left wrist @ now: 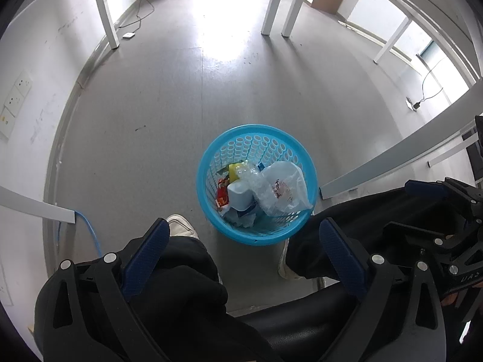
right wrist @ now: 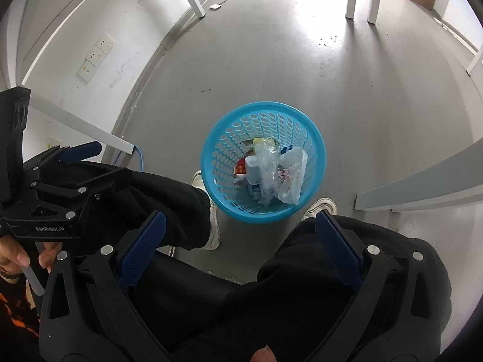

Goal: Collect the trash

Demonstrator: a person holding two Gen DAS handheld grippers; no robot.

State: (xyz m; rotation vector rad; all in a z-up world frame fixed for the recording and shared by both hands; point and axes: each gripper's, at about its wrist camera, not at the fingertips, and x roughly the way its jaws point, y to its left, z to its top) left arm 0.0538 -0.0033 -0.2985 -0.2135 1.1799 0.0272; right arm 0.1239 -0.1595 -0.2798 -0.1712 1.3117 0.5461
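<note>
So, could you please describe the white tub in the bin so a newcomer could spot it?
Find the round blue basket on the grey floor between the seated person's feet. Among its trash, the white tub sits left of the clear plastic bag; it alone is solid, opaque white.

Grey floor (left wrist: 169, 96), glare patch at 12 o'clock. White table legs (left wrist: 105, 9) at 11 and 1 o'clock. Wall sockets (left wrist: 13, 102) at 9 o'clock in left view, 10 in right view (right wrist: 96, 55). Blue cable (left wrist: 90, 232) runs along the skirting at 8 o'clock. Black cable (left wrist: 142, 12) drops to a white adapter (left wrist: 129, 35) at 11. Person's black trousers (left wrist: 187, 286) and white shoes (left wrist: 182, 224) at 6 o'clock.
</note>
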